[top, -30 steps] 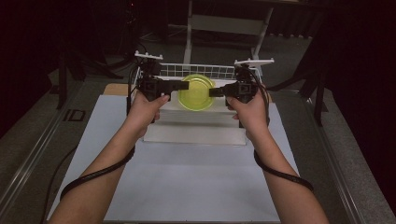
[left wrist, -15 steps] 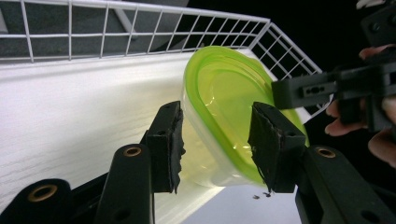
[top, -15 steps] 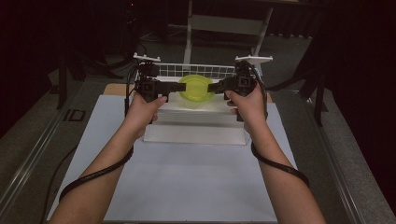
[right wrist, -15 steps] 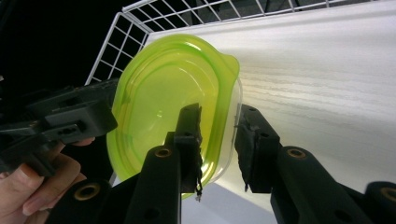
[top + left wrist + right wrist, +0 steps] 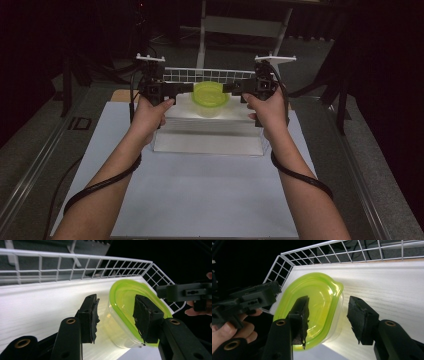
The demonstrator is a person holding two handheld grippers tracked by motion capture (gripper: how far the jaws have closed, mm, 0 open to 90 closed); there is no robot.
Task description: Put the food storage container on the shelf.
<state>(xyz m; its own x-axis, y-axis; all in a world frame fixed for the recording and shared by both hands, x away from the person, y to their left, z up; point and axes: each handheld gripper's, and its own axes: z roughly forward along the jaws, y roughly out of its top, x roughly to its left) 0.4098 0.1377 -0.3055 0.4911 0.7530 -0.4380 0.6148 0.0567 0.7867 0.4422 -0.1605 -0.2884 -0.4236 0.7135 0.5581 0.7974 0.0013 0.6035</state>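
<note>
- The green-rimmed container [image 5: 210, 98] was found set down on the white shelf [image 5: 210, 137], in front of the wire rail [image 5: 210, 75], between the two claws
- Compared with a second before, it was seen lower and resting, no more carried in the air
- The jaws of the right gripper [image 5: 328, 320] had just been opening; the rim was straddled, but the pads [image 5: 359, 317] were clearly apart from it, so it was released
- The left gripper [image 5: 116, 318] was also found loosened, its pads [image 5: 142, 315] around the near rim without pressing
- The placing was judged finished; withdrawal of both claws was expected next
</note>
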